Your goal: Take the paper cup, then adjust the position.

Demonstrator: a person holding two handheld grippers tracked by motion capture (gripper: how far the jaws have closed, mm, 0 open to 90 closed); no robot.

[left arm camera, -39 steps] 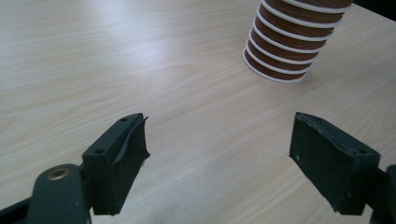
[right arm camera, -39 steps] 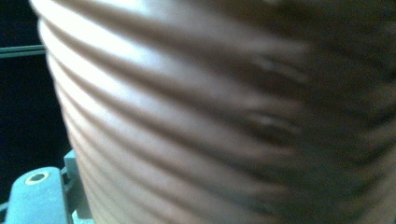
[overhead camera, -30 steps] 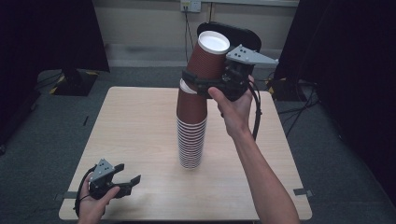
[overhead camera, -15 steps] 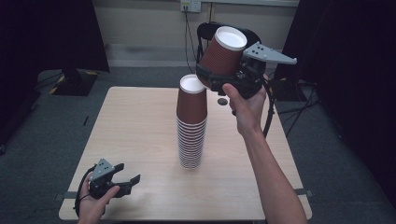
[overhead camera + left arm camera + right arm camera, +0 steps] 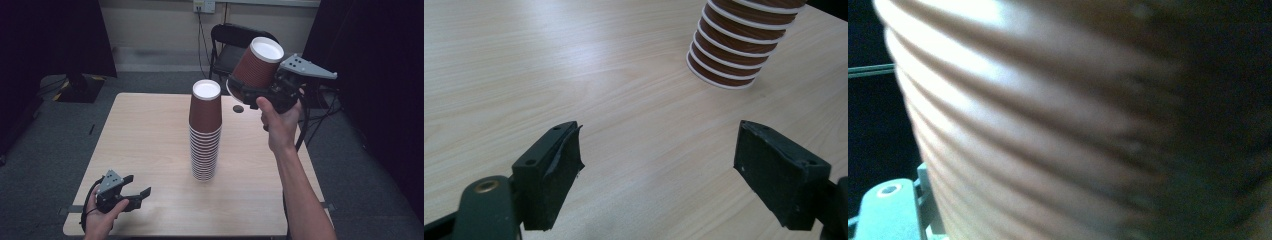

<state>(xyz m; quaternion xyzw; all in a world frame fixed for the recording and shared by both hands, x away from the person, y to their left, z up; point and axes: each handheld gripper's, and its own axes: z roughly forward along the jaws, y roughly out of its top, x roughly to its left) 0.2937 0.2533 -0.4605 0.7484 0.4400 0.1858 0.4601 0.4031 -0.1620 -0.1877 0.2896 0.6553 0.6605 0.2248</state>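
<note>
- A light wooden tabletop (image 5: 150, 130) is seen from the high view, with a person's forearms coming in from 6 o'clock.
- Near the middle of the tabletop stands a tall stack of brown paper cups (image 5: 205, 131), upside down, with white rims showing as rings down its lower half and a white base on top.
- The right gripper (image 5: 260, 90) is held up in the air at about 1 o'clock from the stack, above the far right part of the tabletop.
- Its jaws are pinching a single brown cup (image 5: 257, 65), which is tilted, its white base pointing up and away toward 1 o'clock.
- The held cup is clear of the stack, not touching it, and sits a little higher than the stack's top.
- In the right gripper view the cup's ribbed brown wall (image 5: 1048, 120) is very close and blurred.
- The left gripper (image 5: 131, 195) rests low at about 7 o'clock from the stack, near the front left corner of the tabletop, held in the left hand (image 5: 102, 217).
- Its jaws are spread wide with nothing between them.
- In the left gripper view the bare wood lies between the two black jaws, and the foot of the stack (image 5: 736, 55) stands at about 1 o'clock.
- A dark chair (image 5: 230, 42) stands beyond the far edge of the tabletop at 12 o'clock.
- A small dark round mark (image 5: 238, 108) lies on the tabletop just under the raised gripper.
</note>
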